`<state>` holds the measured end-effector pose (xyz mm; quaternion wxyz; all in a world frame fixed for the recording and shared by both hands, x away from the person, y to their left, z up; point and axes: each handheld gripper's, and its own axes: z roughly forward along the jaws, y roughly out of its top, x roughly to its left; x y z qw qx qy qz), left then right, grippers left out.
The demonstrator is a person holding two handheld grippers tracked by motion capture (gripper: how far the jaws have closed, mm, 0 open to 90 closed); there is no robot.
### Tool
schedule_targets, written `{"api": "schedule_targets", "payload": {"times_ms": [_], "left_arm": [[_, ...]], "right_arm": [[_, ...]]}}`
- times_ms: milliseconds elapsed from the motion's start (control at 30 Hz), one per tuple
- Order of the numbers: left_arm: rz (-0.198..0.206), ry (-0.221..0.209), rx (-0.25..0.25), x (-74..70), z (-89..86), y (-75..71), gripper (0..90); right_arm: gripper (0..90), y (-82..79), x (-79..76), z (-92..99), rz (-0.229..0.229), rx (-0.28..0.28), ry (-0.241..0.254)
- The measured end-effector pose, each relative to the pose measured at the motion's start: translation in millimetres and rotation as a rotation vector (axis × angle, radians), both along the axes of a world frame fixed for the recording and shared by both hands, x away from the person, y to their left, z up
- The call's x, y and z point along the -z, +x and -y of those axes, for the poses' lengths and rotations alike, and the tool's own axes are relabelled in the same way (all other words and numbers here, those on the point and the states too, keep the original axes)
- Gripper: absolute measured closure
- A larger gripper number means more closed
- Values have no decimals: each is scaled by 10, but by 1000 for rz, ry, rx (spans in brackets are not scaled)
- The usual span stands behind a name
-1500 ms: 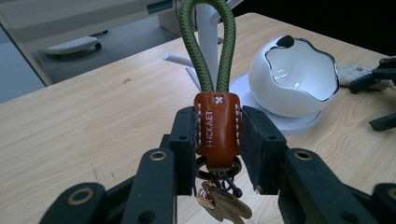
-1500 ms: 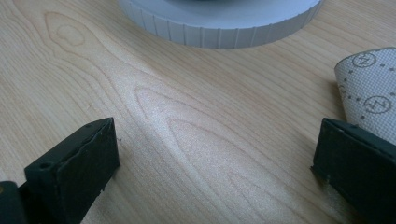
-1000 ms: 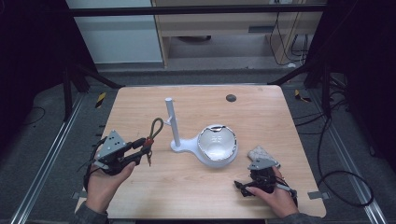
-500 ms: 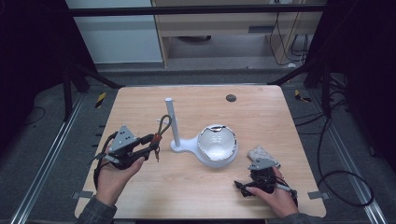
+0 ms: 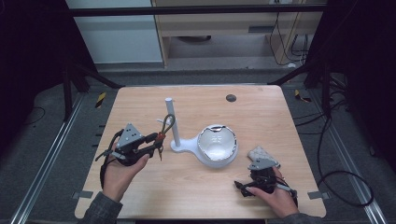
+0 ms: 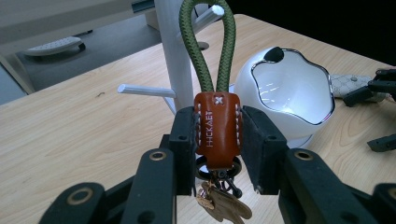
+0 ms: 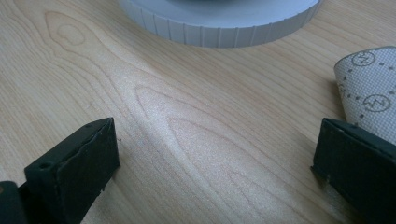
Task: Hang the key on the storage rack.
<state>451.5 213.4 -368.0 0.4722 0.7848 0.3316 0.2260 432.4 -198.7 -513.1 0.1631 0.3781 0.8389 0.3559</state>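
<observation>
Left claw (image 5: 158, 142) carried keychain (image 5: 164, 128) closer to stand (image 5: 173, 126).

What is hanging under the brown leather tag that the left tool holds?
Under the brown leather tag, held by the left tool, hang a dark metal ring and a small tan piece. The tool's black frame covers part of the ring; whether more hangs lower cannot be seen.

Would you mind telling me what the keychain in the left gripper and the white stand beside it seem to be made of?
The keychain: its tab looks like smooth tan leather, with white stitching and a stamped name; its loop looks like woven olive cord, going by the braid texture. The white stand: probably matte plastic or painted metal, evenly white with no grain. The bowl looks glossy, likely plastic or ceramic, with a shiny rim.
</observation>
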Motion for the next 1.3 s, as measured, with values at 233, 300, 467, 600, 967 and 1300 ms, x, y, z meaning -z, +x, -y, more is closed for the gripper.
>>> {"api": "schedule_targets", "payload": {"times_ms": [233, 300, 467, 600, 967, 1300], "left_arm": [[-11, 5, -10, 51, 24, 49, 662], [-12, 7, -13, 62, 27, 59, 662], [-23, 8, -19, 101, 32, 97, 662], [-31, 8, -25, 138, 43, 131, 661], [-45, 11, -35, 230, 87, 198, 659], [-51, 16, -40, 277, 82, 224, 658]], "right_arm": [[2, -1, -1, 1, -2, 0, -1], [2, -2, -1, 1, -1, 0, -1], [2, -2, -2, 2, -1, 0, -1], [2, -2, -1, 2, -1, -1, -2], [2, -4, -1, 2, -3, 1, -1], [2, -4, -1, 2, -3, 1, -1]]}}
